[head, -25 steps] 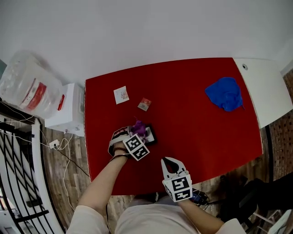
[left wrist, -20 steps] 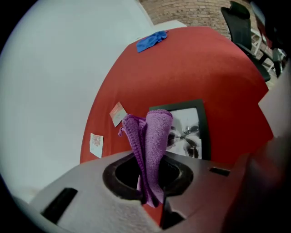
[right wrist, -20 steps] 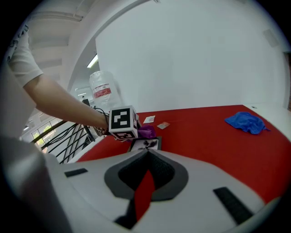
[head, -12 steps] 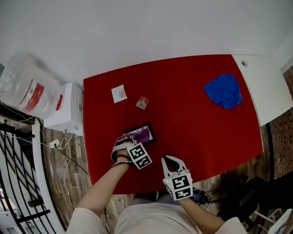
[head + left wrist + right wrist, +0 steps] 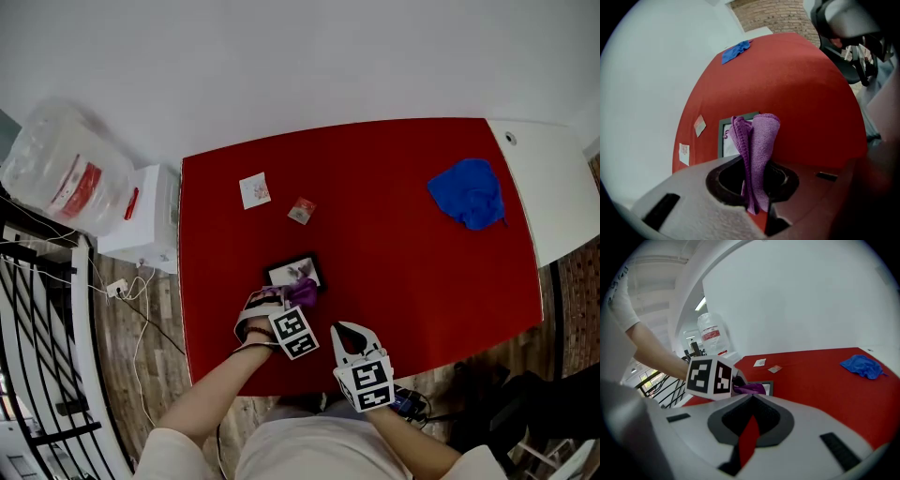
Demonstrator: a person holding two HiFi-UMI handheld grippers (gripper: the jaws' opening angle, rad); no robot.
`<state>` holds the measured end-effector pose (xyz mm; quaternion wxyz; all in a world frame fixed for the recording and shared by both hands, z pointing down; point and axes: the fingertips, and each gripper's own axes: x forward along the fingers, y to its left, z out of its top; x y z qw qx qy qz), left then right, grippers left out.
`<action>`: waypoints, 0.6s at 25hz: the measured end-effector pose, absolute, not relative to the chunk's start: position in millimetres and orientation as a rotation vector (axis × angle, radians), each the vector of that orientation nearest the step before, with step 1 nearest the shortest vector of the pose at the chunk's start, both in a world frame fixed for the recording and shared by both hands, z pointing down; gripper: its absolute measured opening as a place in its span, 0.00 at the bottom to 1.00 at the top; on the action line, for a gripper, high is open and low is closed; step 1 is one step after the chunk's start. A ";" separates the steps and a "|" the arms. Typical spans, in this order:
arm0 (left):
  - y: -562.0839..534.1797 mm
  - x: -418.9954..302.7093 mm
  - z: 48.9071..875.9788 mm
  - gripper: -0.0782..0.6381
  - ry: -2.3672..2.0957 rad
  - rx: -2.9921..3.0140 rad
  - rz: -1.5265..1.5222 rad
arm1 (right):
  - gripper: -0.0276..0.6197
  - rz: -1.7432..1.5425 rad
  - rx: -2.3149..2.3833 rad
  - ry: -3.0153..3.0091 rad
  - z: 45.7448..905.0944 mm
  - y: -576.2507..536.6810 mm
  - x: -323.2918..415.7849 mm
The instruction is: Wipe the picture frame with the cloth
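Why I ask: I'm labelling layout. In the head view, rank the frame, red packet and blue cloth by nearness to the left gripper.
1. Frame, just beyond the left gripper.
2. Red packet, farther back.
3. Blue cloth, far right corner.

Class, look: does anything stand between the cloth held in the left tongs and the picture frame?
Nothing visible does. The purple cloth, clamped in the left tongs, sits right at the near edge of the picture frame.

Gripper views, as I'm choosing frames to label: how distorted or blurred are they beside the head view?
Left gripper view: strong fisheye, dark corners, purple cloth sharp, foreground soft. Right gripper view: same fisheye, foreground blurred. Head view: evenly lit, sharp, red table edges slightly bowed.
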<state>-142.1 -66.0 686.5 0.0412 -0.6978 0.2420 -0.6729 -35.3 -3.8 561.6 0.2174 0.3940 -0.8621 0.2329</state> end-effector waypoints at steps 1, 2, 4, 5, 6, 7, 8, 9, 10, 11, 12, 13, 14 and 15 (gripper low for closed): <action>-72.7 -143.7 683.0 0.19 0.772 -2.142 -2.051 | 0.05 0.644 1.091 -2.389 560.9 -3.5 -34.9; -81.8 -146.0 679.1 0.19 0.810 -2.147 -2.043 | 0.05 0.644 1.091 -2.388 560.7 -3.2 -33.9; -103.8 -151.7 673.3 0.19 0.882 -2.151 -2.037 | 0.05 0.650 1.097 -2.382 561.4 -2.4 -30.3; -114.8 -154.4 671.8 0.19 0.909 -2.146 -2.039 | 0.05 0.655 1.102 -2.376 562.3 -1.5 -28.1; -124.9 -156.6 670.8 0.19 0.927 -2.131 -2.042 | 0.05 0.660 1.107 -2.370 563.4 -0.1 -25.8; -133.5 -158.1 670.3 0.19 0.934 -2.108 -2.045 | 0.05 0.664 1.112 -2.364 564.4 1.4 -23.6; -140.6 -158.5 670.5 0.19 0.933 -2.083 -2.047 | 0.05 0.669 1.117 -2.359 565.4 2.8 -21.3; -146.0 -158.3 671.6 0.19 0.929 -2.061 -2.049 | 0.05 0.673 1.122 -2.353 566.4 4.0 -19.0; -149.8 -157.8 673.8 0.19 0.924 -2.045 -2.054 | 0.05 0.677 1.127 -2.348 567.1 4.9 -16.5; -152.1 -157.4 677.0 0.19 0.920 -2.036 -2.063 | 0.05 0.679 1.132 -2.344 567.4 5.2 -14.1; -153.3 -157.3 680.4 0.19 0.916 -2.030 -2.073 | 0.05 0.680 1.139 -2.340 567.2 5.0 -11.8; -153.5 -157.2 683.5 0.19 0.910 -2.024 -2.082 | 0.05 0.679 1.146 -2.338 566.7 4.4 -9.6; -152.9 -156.9 685.9 0.19 0.904 -2.019 -2.088 | 0.05 0.679 1.152 -2.336 566.5 3.7 -7.5; -151.2 -156.0 687.4 0.19 0.896 -2.017 -2.090 | 0.05 0.679 1.155 -2.334 567.3 3.3 -5.5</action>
